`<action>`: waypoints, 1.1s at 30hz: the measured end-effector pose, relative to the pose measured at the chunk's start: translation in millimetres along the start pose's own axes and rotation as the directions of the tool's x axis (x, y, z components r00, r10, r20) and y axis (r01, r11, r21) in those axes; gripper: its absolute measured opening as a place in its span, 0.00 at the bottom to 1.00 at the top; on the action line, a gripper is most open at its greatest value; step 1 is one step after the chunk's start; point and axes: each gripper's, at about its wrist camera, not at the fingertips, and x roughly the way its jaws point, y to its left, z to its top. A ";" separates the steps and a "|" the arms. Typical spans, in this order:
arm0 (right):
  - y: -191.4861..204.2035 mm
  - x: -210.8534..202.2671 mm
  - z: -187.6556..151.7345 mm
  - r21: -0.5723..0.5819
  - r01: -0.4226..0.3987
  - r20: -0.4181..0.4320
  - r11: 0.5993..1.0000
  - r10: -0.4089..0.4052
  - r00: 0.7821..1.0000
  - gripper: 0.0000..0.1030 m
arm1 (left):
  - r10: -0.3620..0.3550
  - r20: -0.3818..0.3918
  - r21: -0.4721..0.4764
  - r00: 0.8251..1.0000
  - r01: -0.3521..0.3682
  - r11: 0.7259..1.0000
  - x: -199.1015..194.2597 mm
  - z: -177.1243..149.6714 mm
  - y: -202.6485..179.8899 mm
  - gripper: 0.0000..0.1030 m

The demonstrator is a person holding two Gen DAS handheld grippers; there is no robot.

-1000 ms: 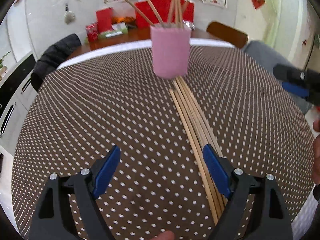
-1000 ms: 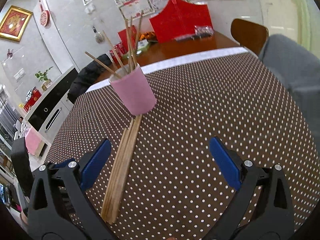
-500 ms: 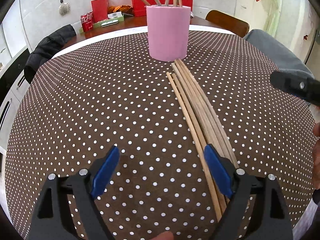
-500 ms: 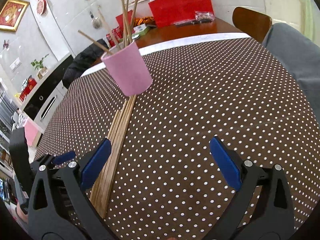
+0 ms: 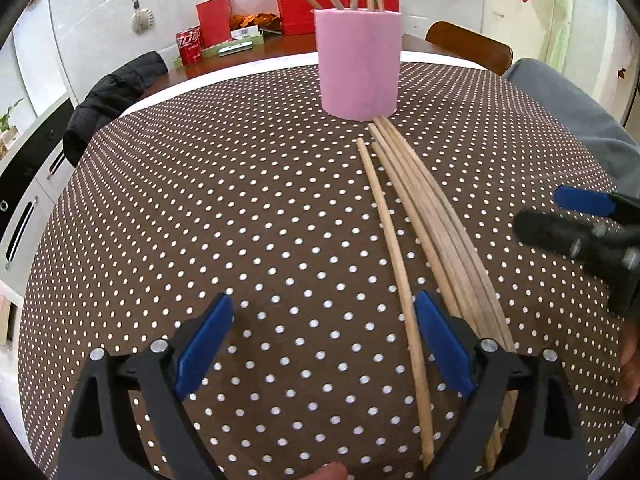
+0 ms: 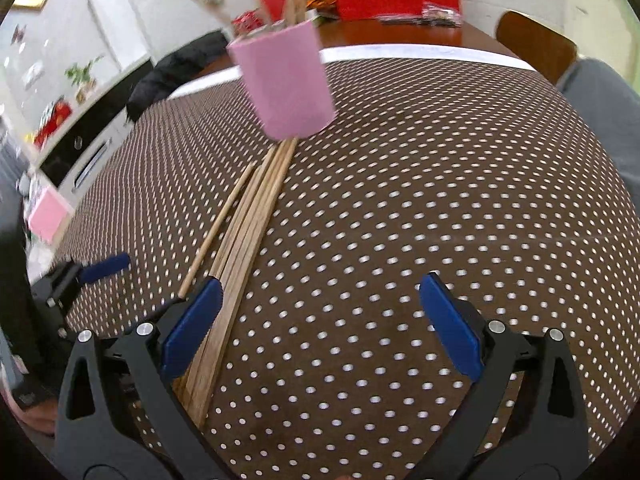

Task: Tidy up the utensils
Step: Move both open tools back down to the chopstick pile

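A pink cup (image 5: 359, 64) stands upright on the dotted tablecloth and holds several wooden chopsticks. It also shows in the right wrist view (image 6: 285, 88). A bundle of loose chopsticks (image 5: 432, 216) lies flat on the cloth, running from the cup's base toward me; one lies slightly apart on its left. The bundle shows in the right wrist view (image 6: 248, 232) too. My left gripper (image 5: 320, 344) is open and empty, low over the cloth, its right finger beside the bundle's near end. My right gripper (image 6: 320, 324) is open and empty, its left finger over the bundle.
The brown dotted tablecloth (image 5: 200, 208) covers a round table. A black jacket (image 5: 112, 96) hangs on a chair at the far left. A wooden chair back (image 5: 468, 46) and a grey cushion (image 5: 568, 108) stand at the far right. Red boxes and a can sit beyond.
Both grippers have dropped lower and tilted toward the table. The right gripper has swung left toward the chopstick bundle. Both stay open.
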 end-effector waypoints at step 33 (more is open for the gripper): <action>30.4 34.8 -0.6 -0.190 0.145 -0.095 0.971 -0.165 0.982 0.94 | -0.018 -0.004 -0.020 1.000 0.018 1.000 -1.9 -8.6 24.7 0.88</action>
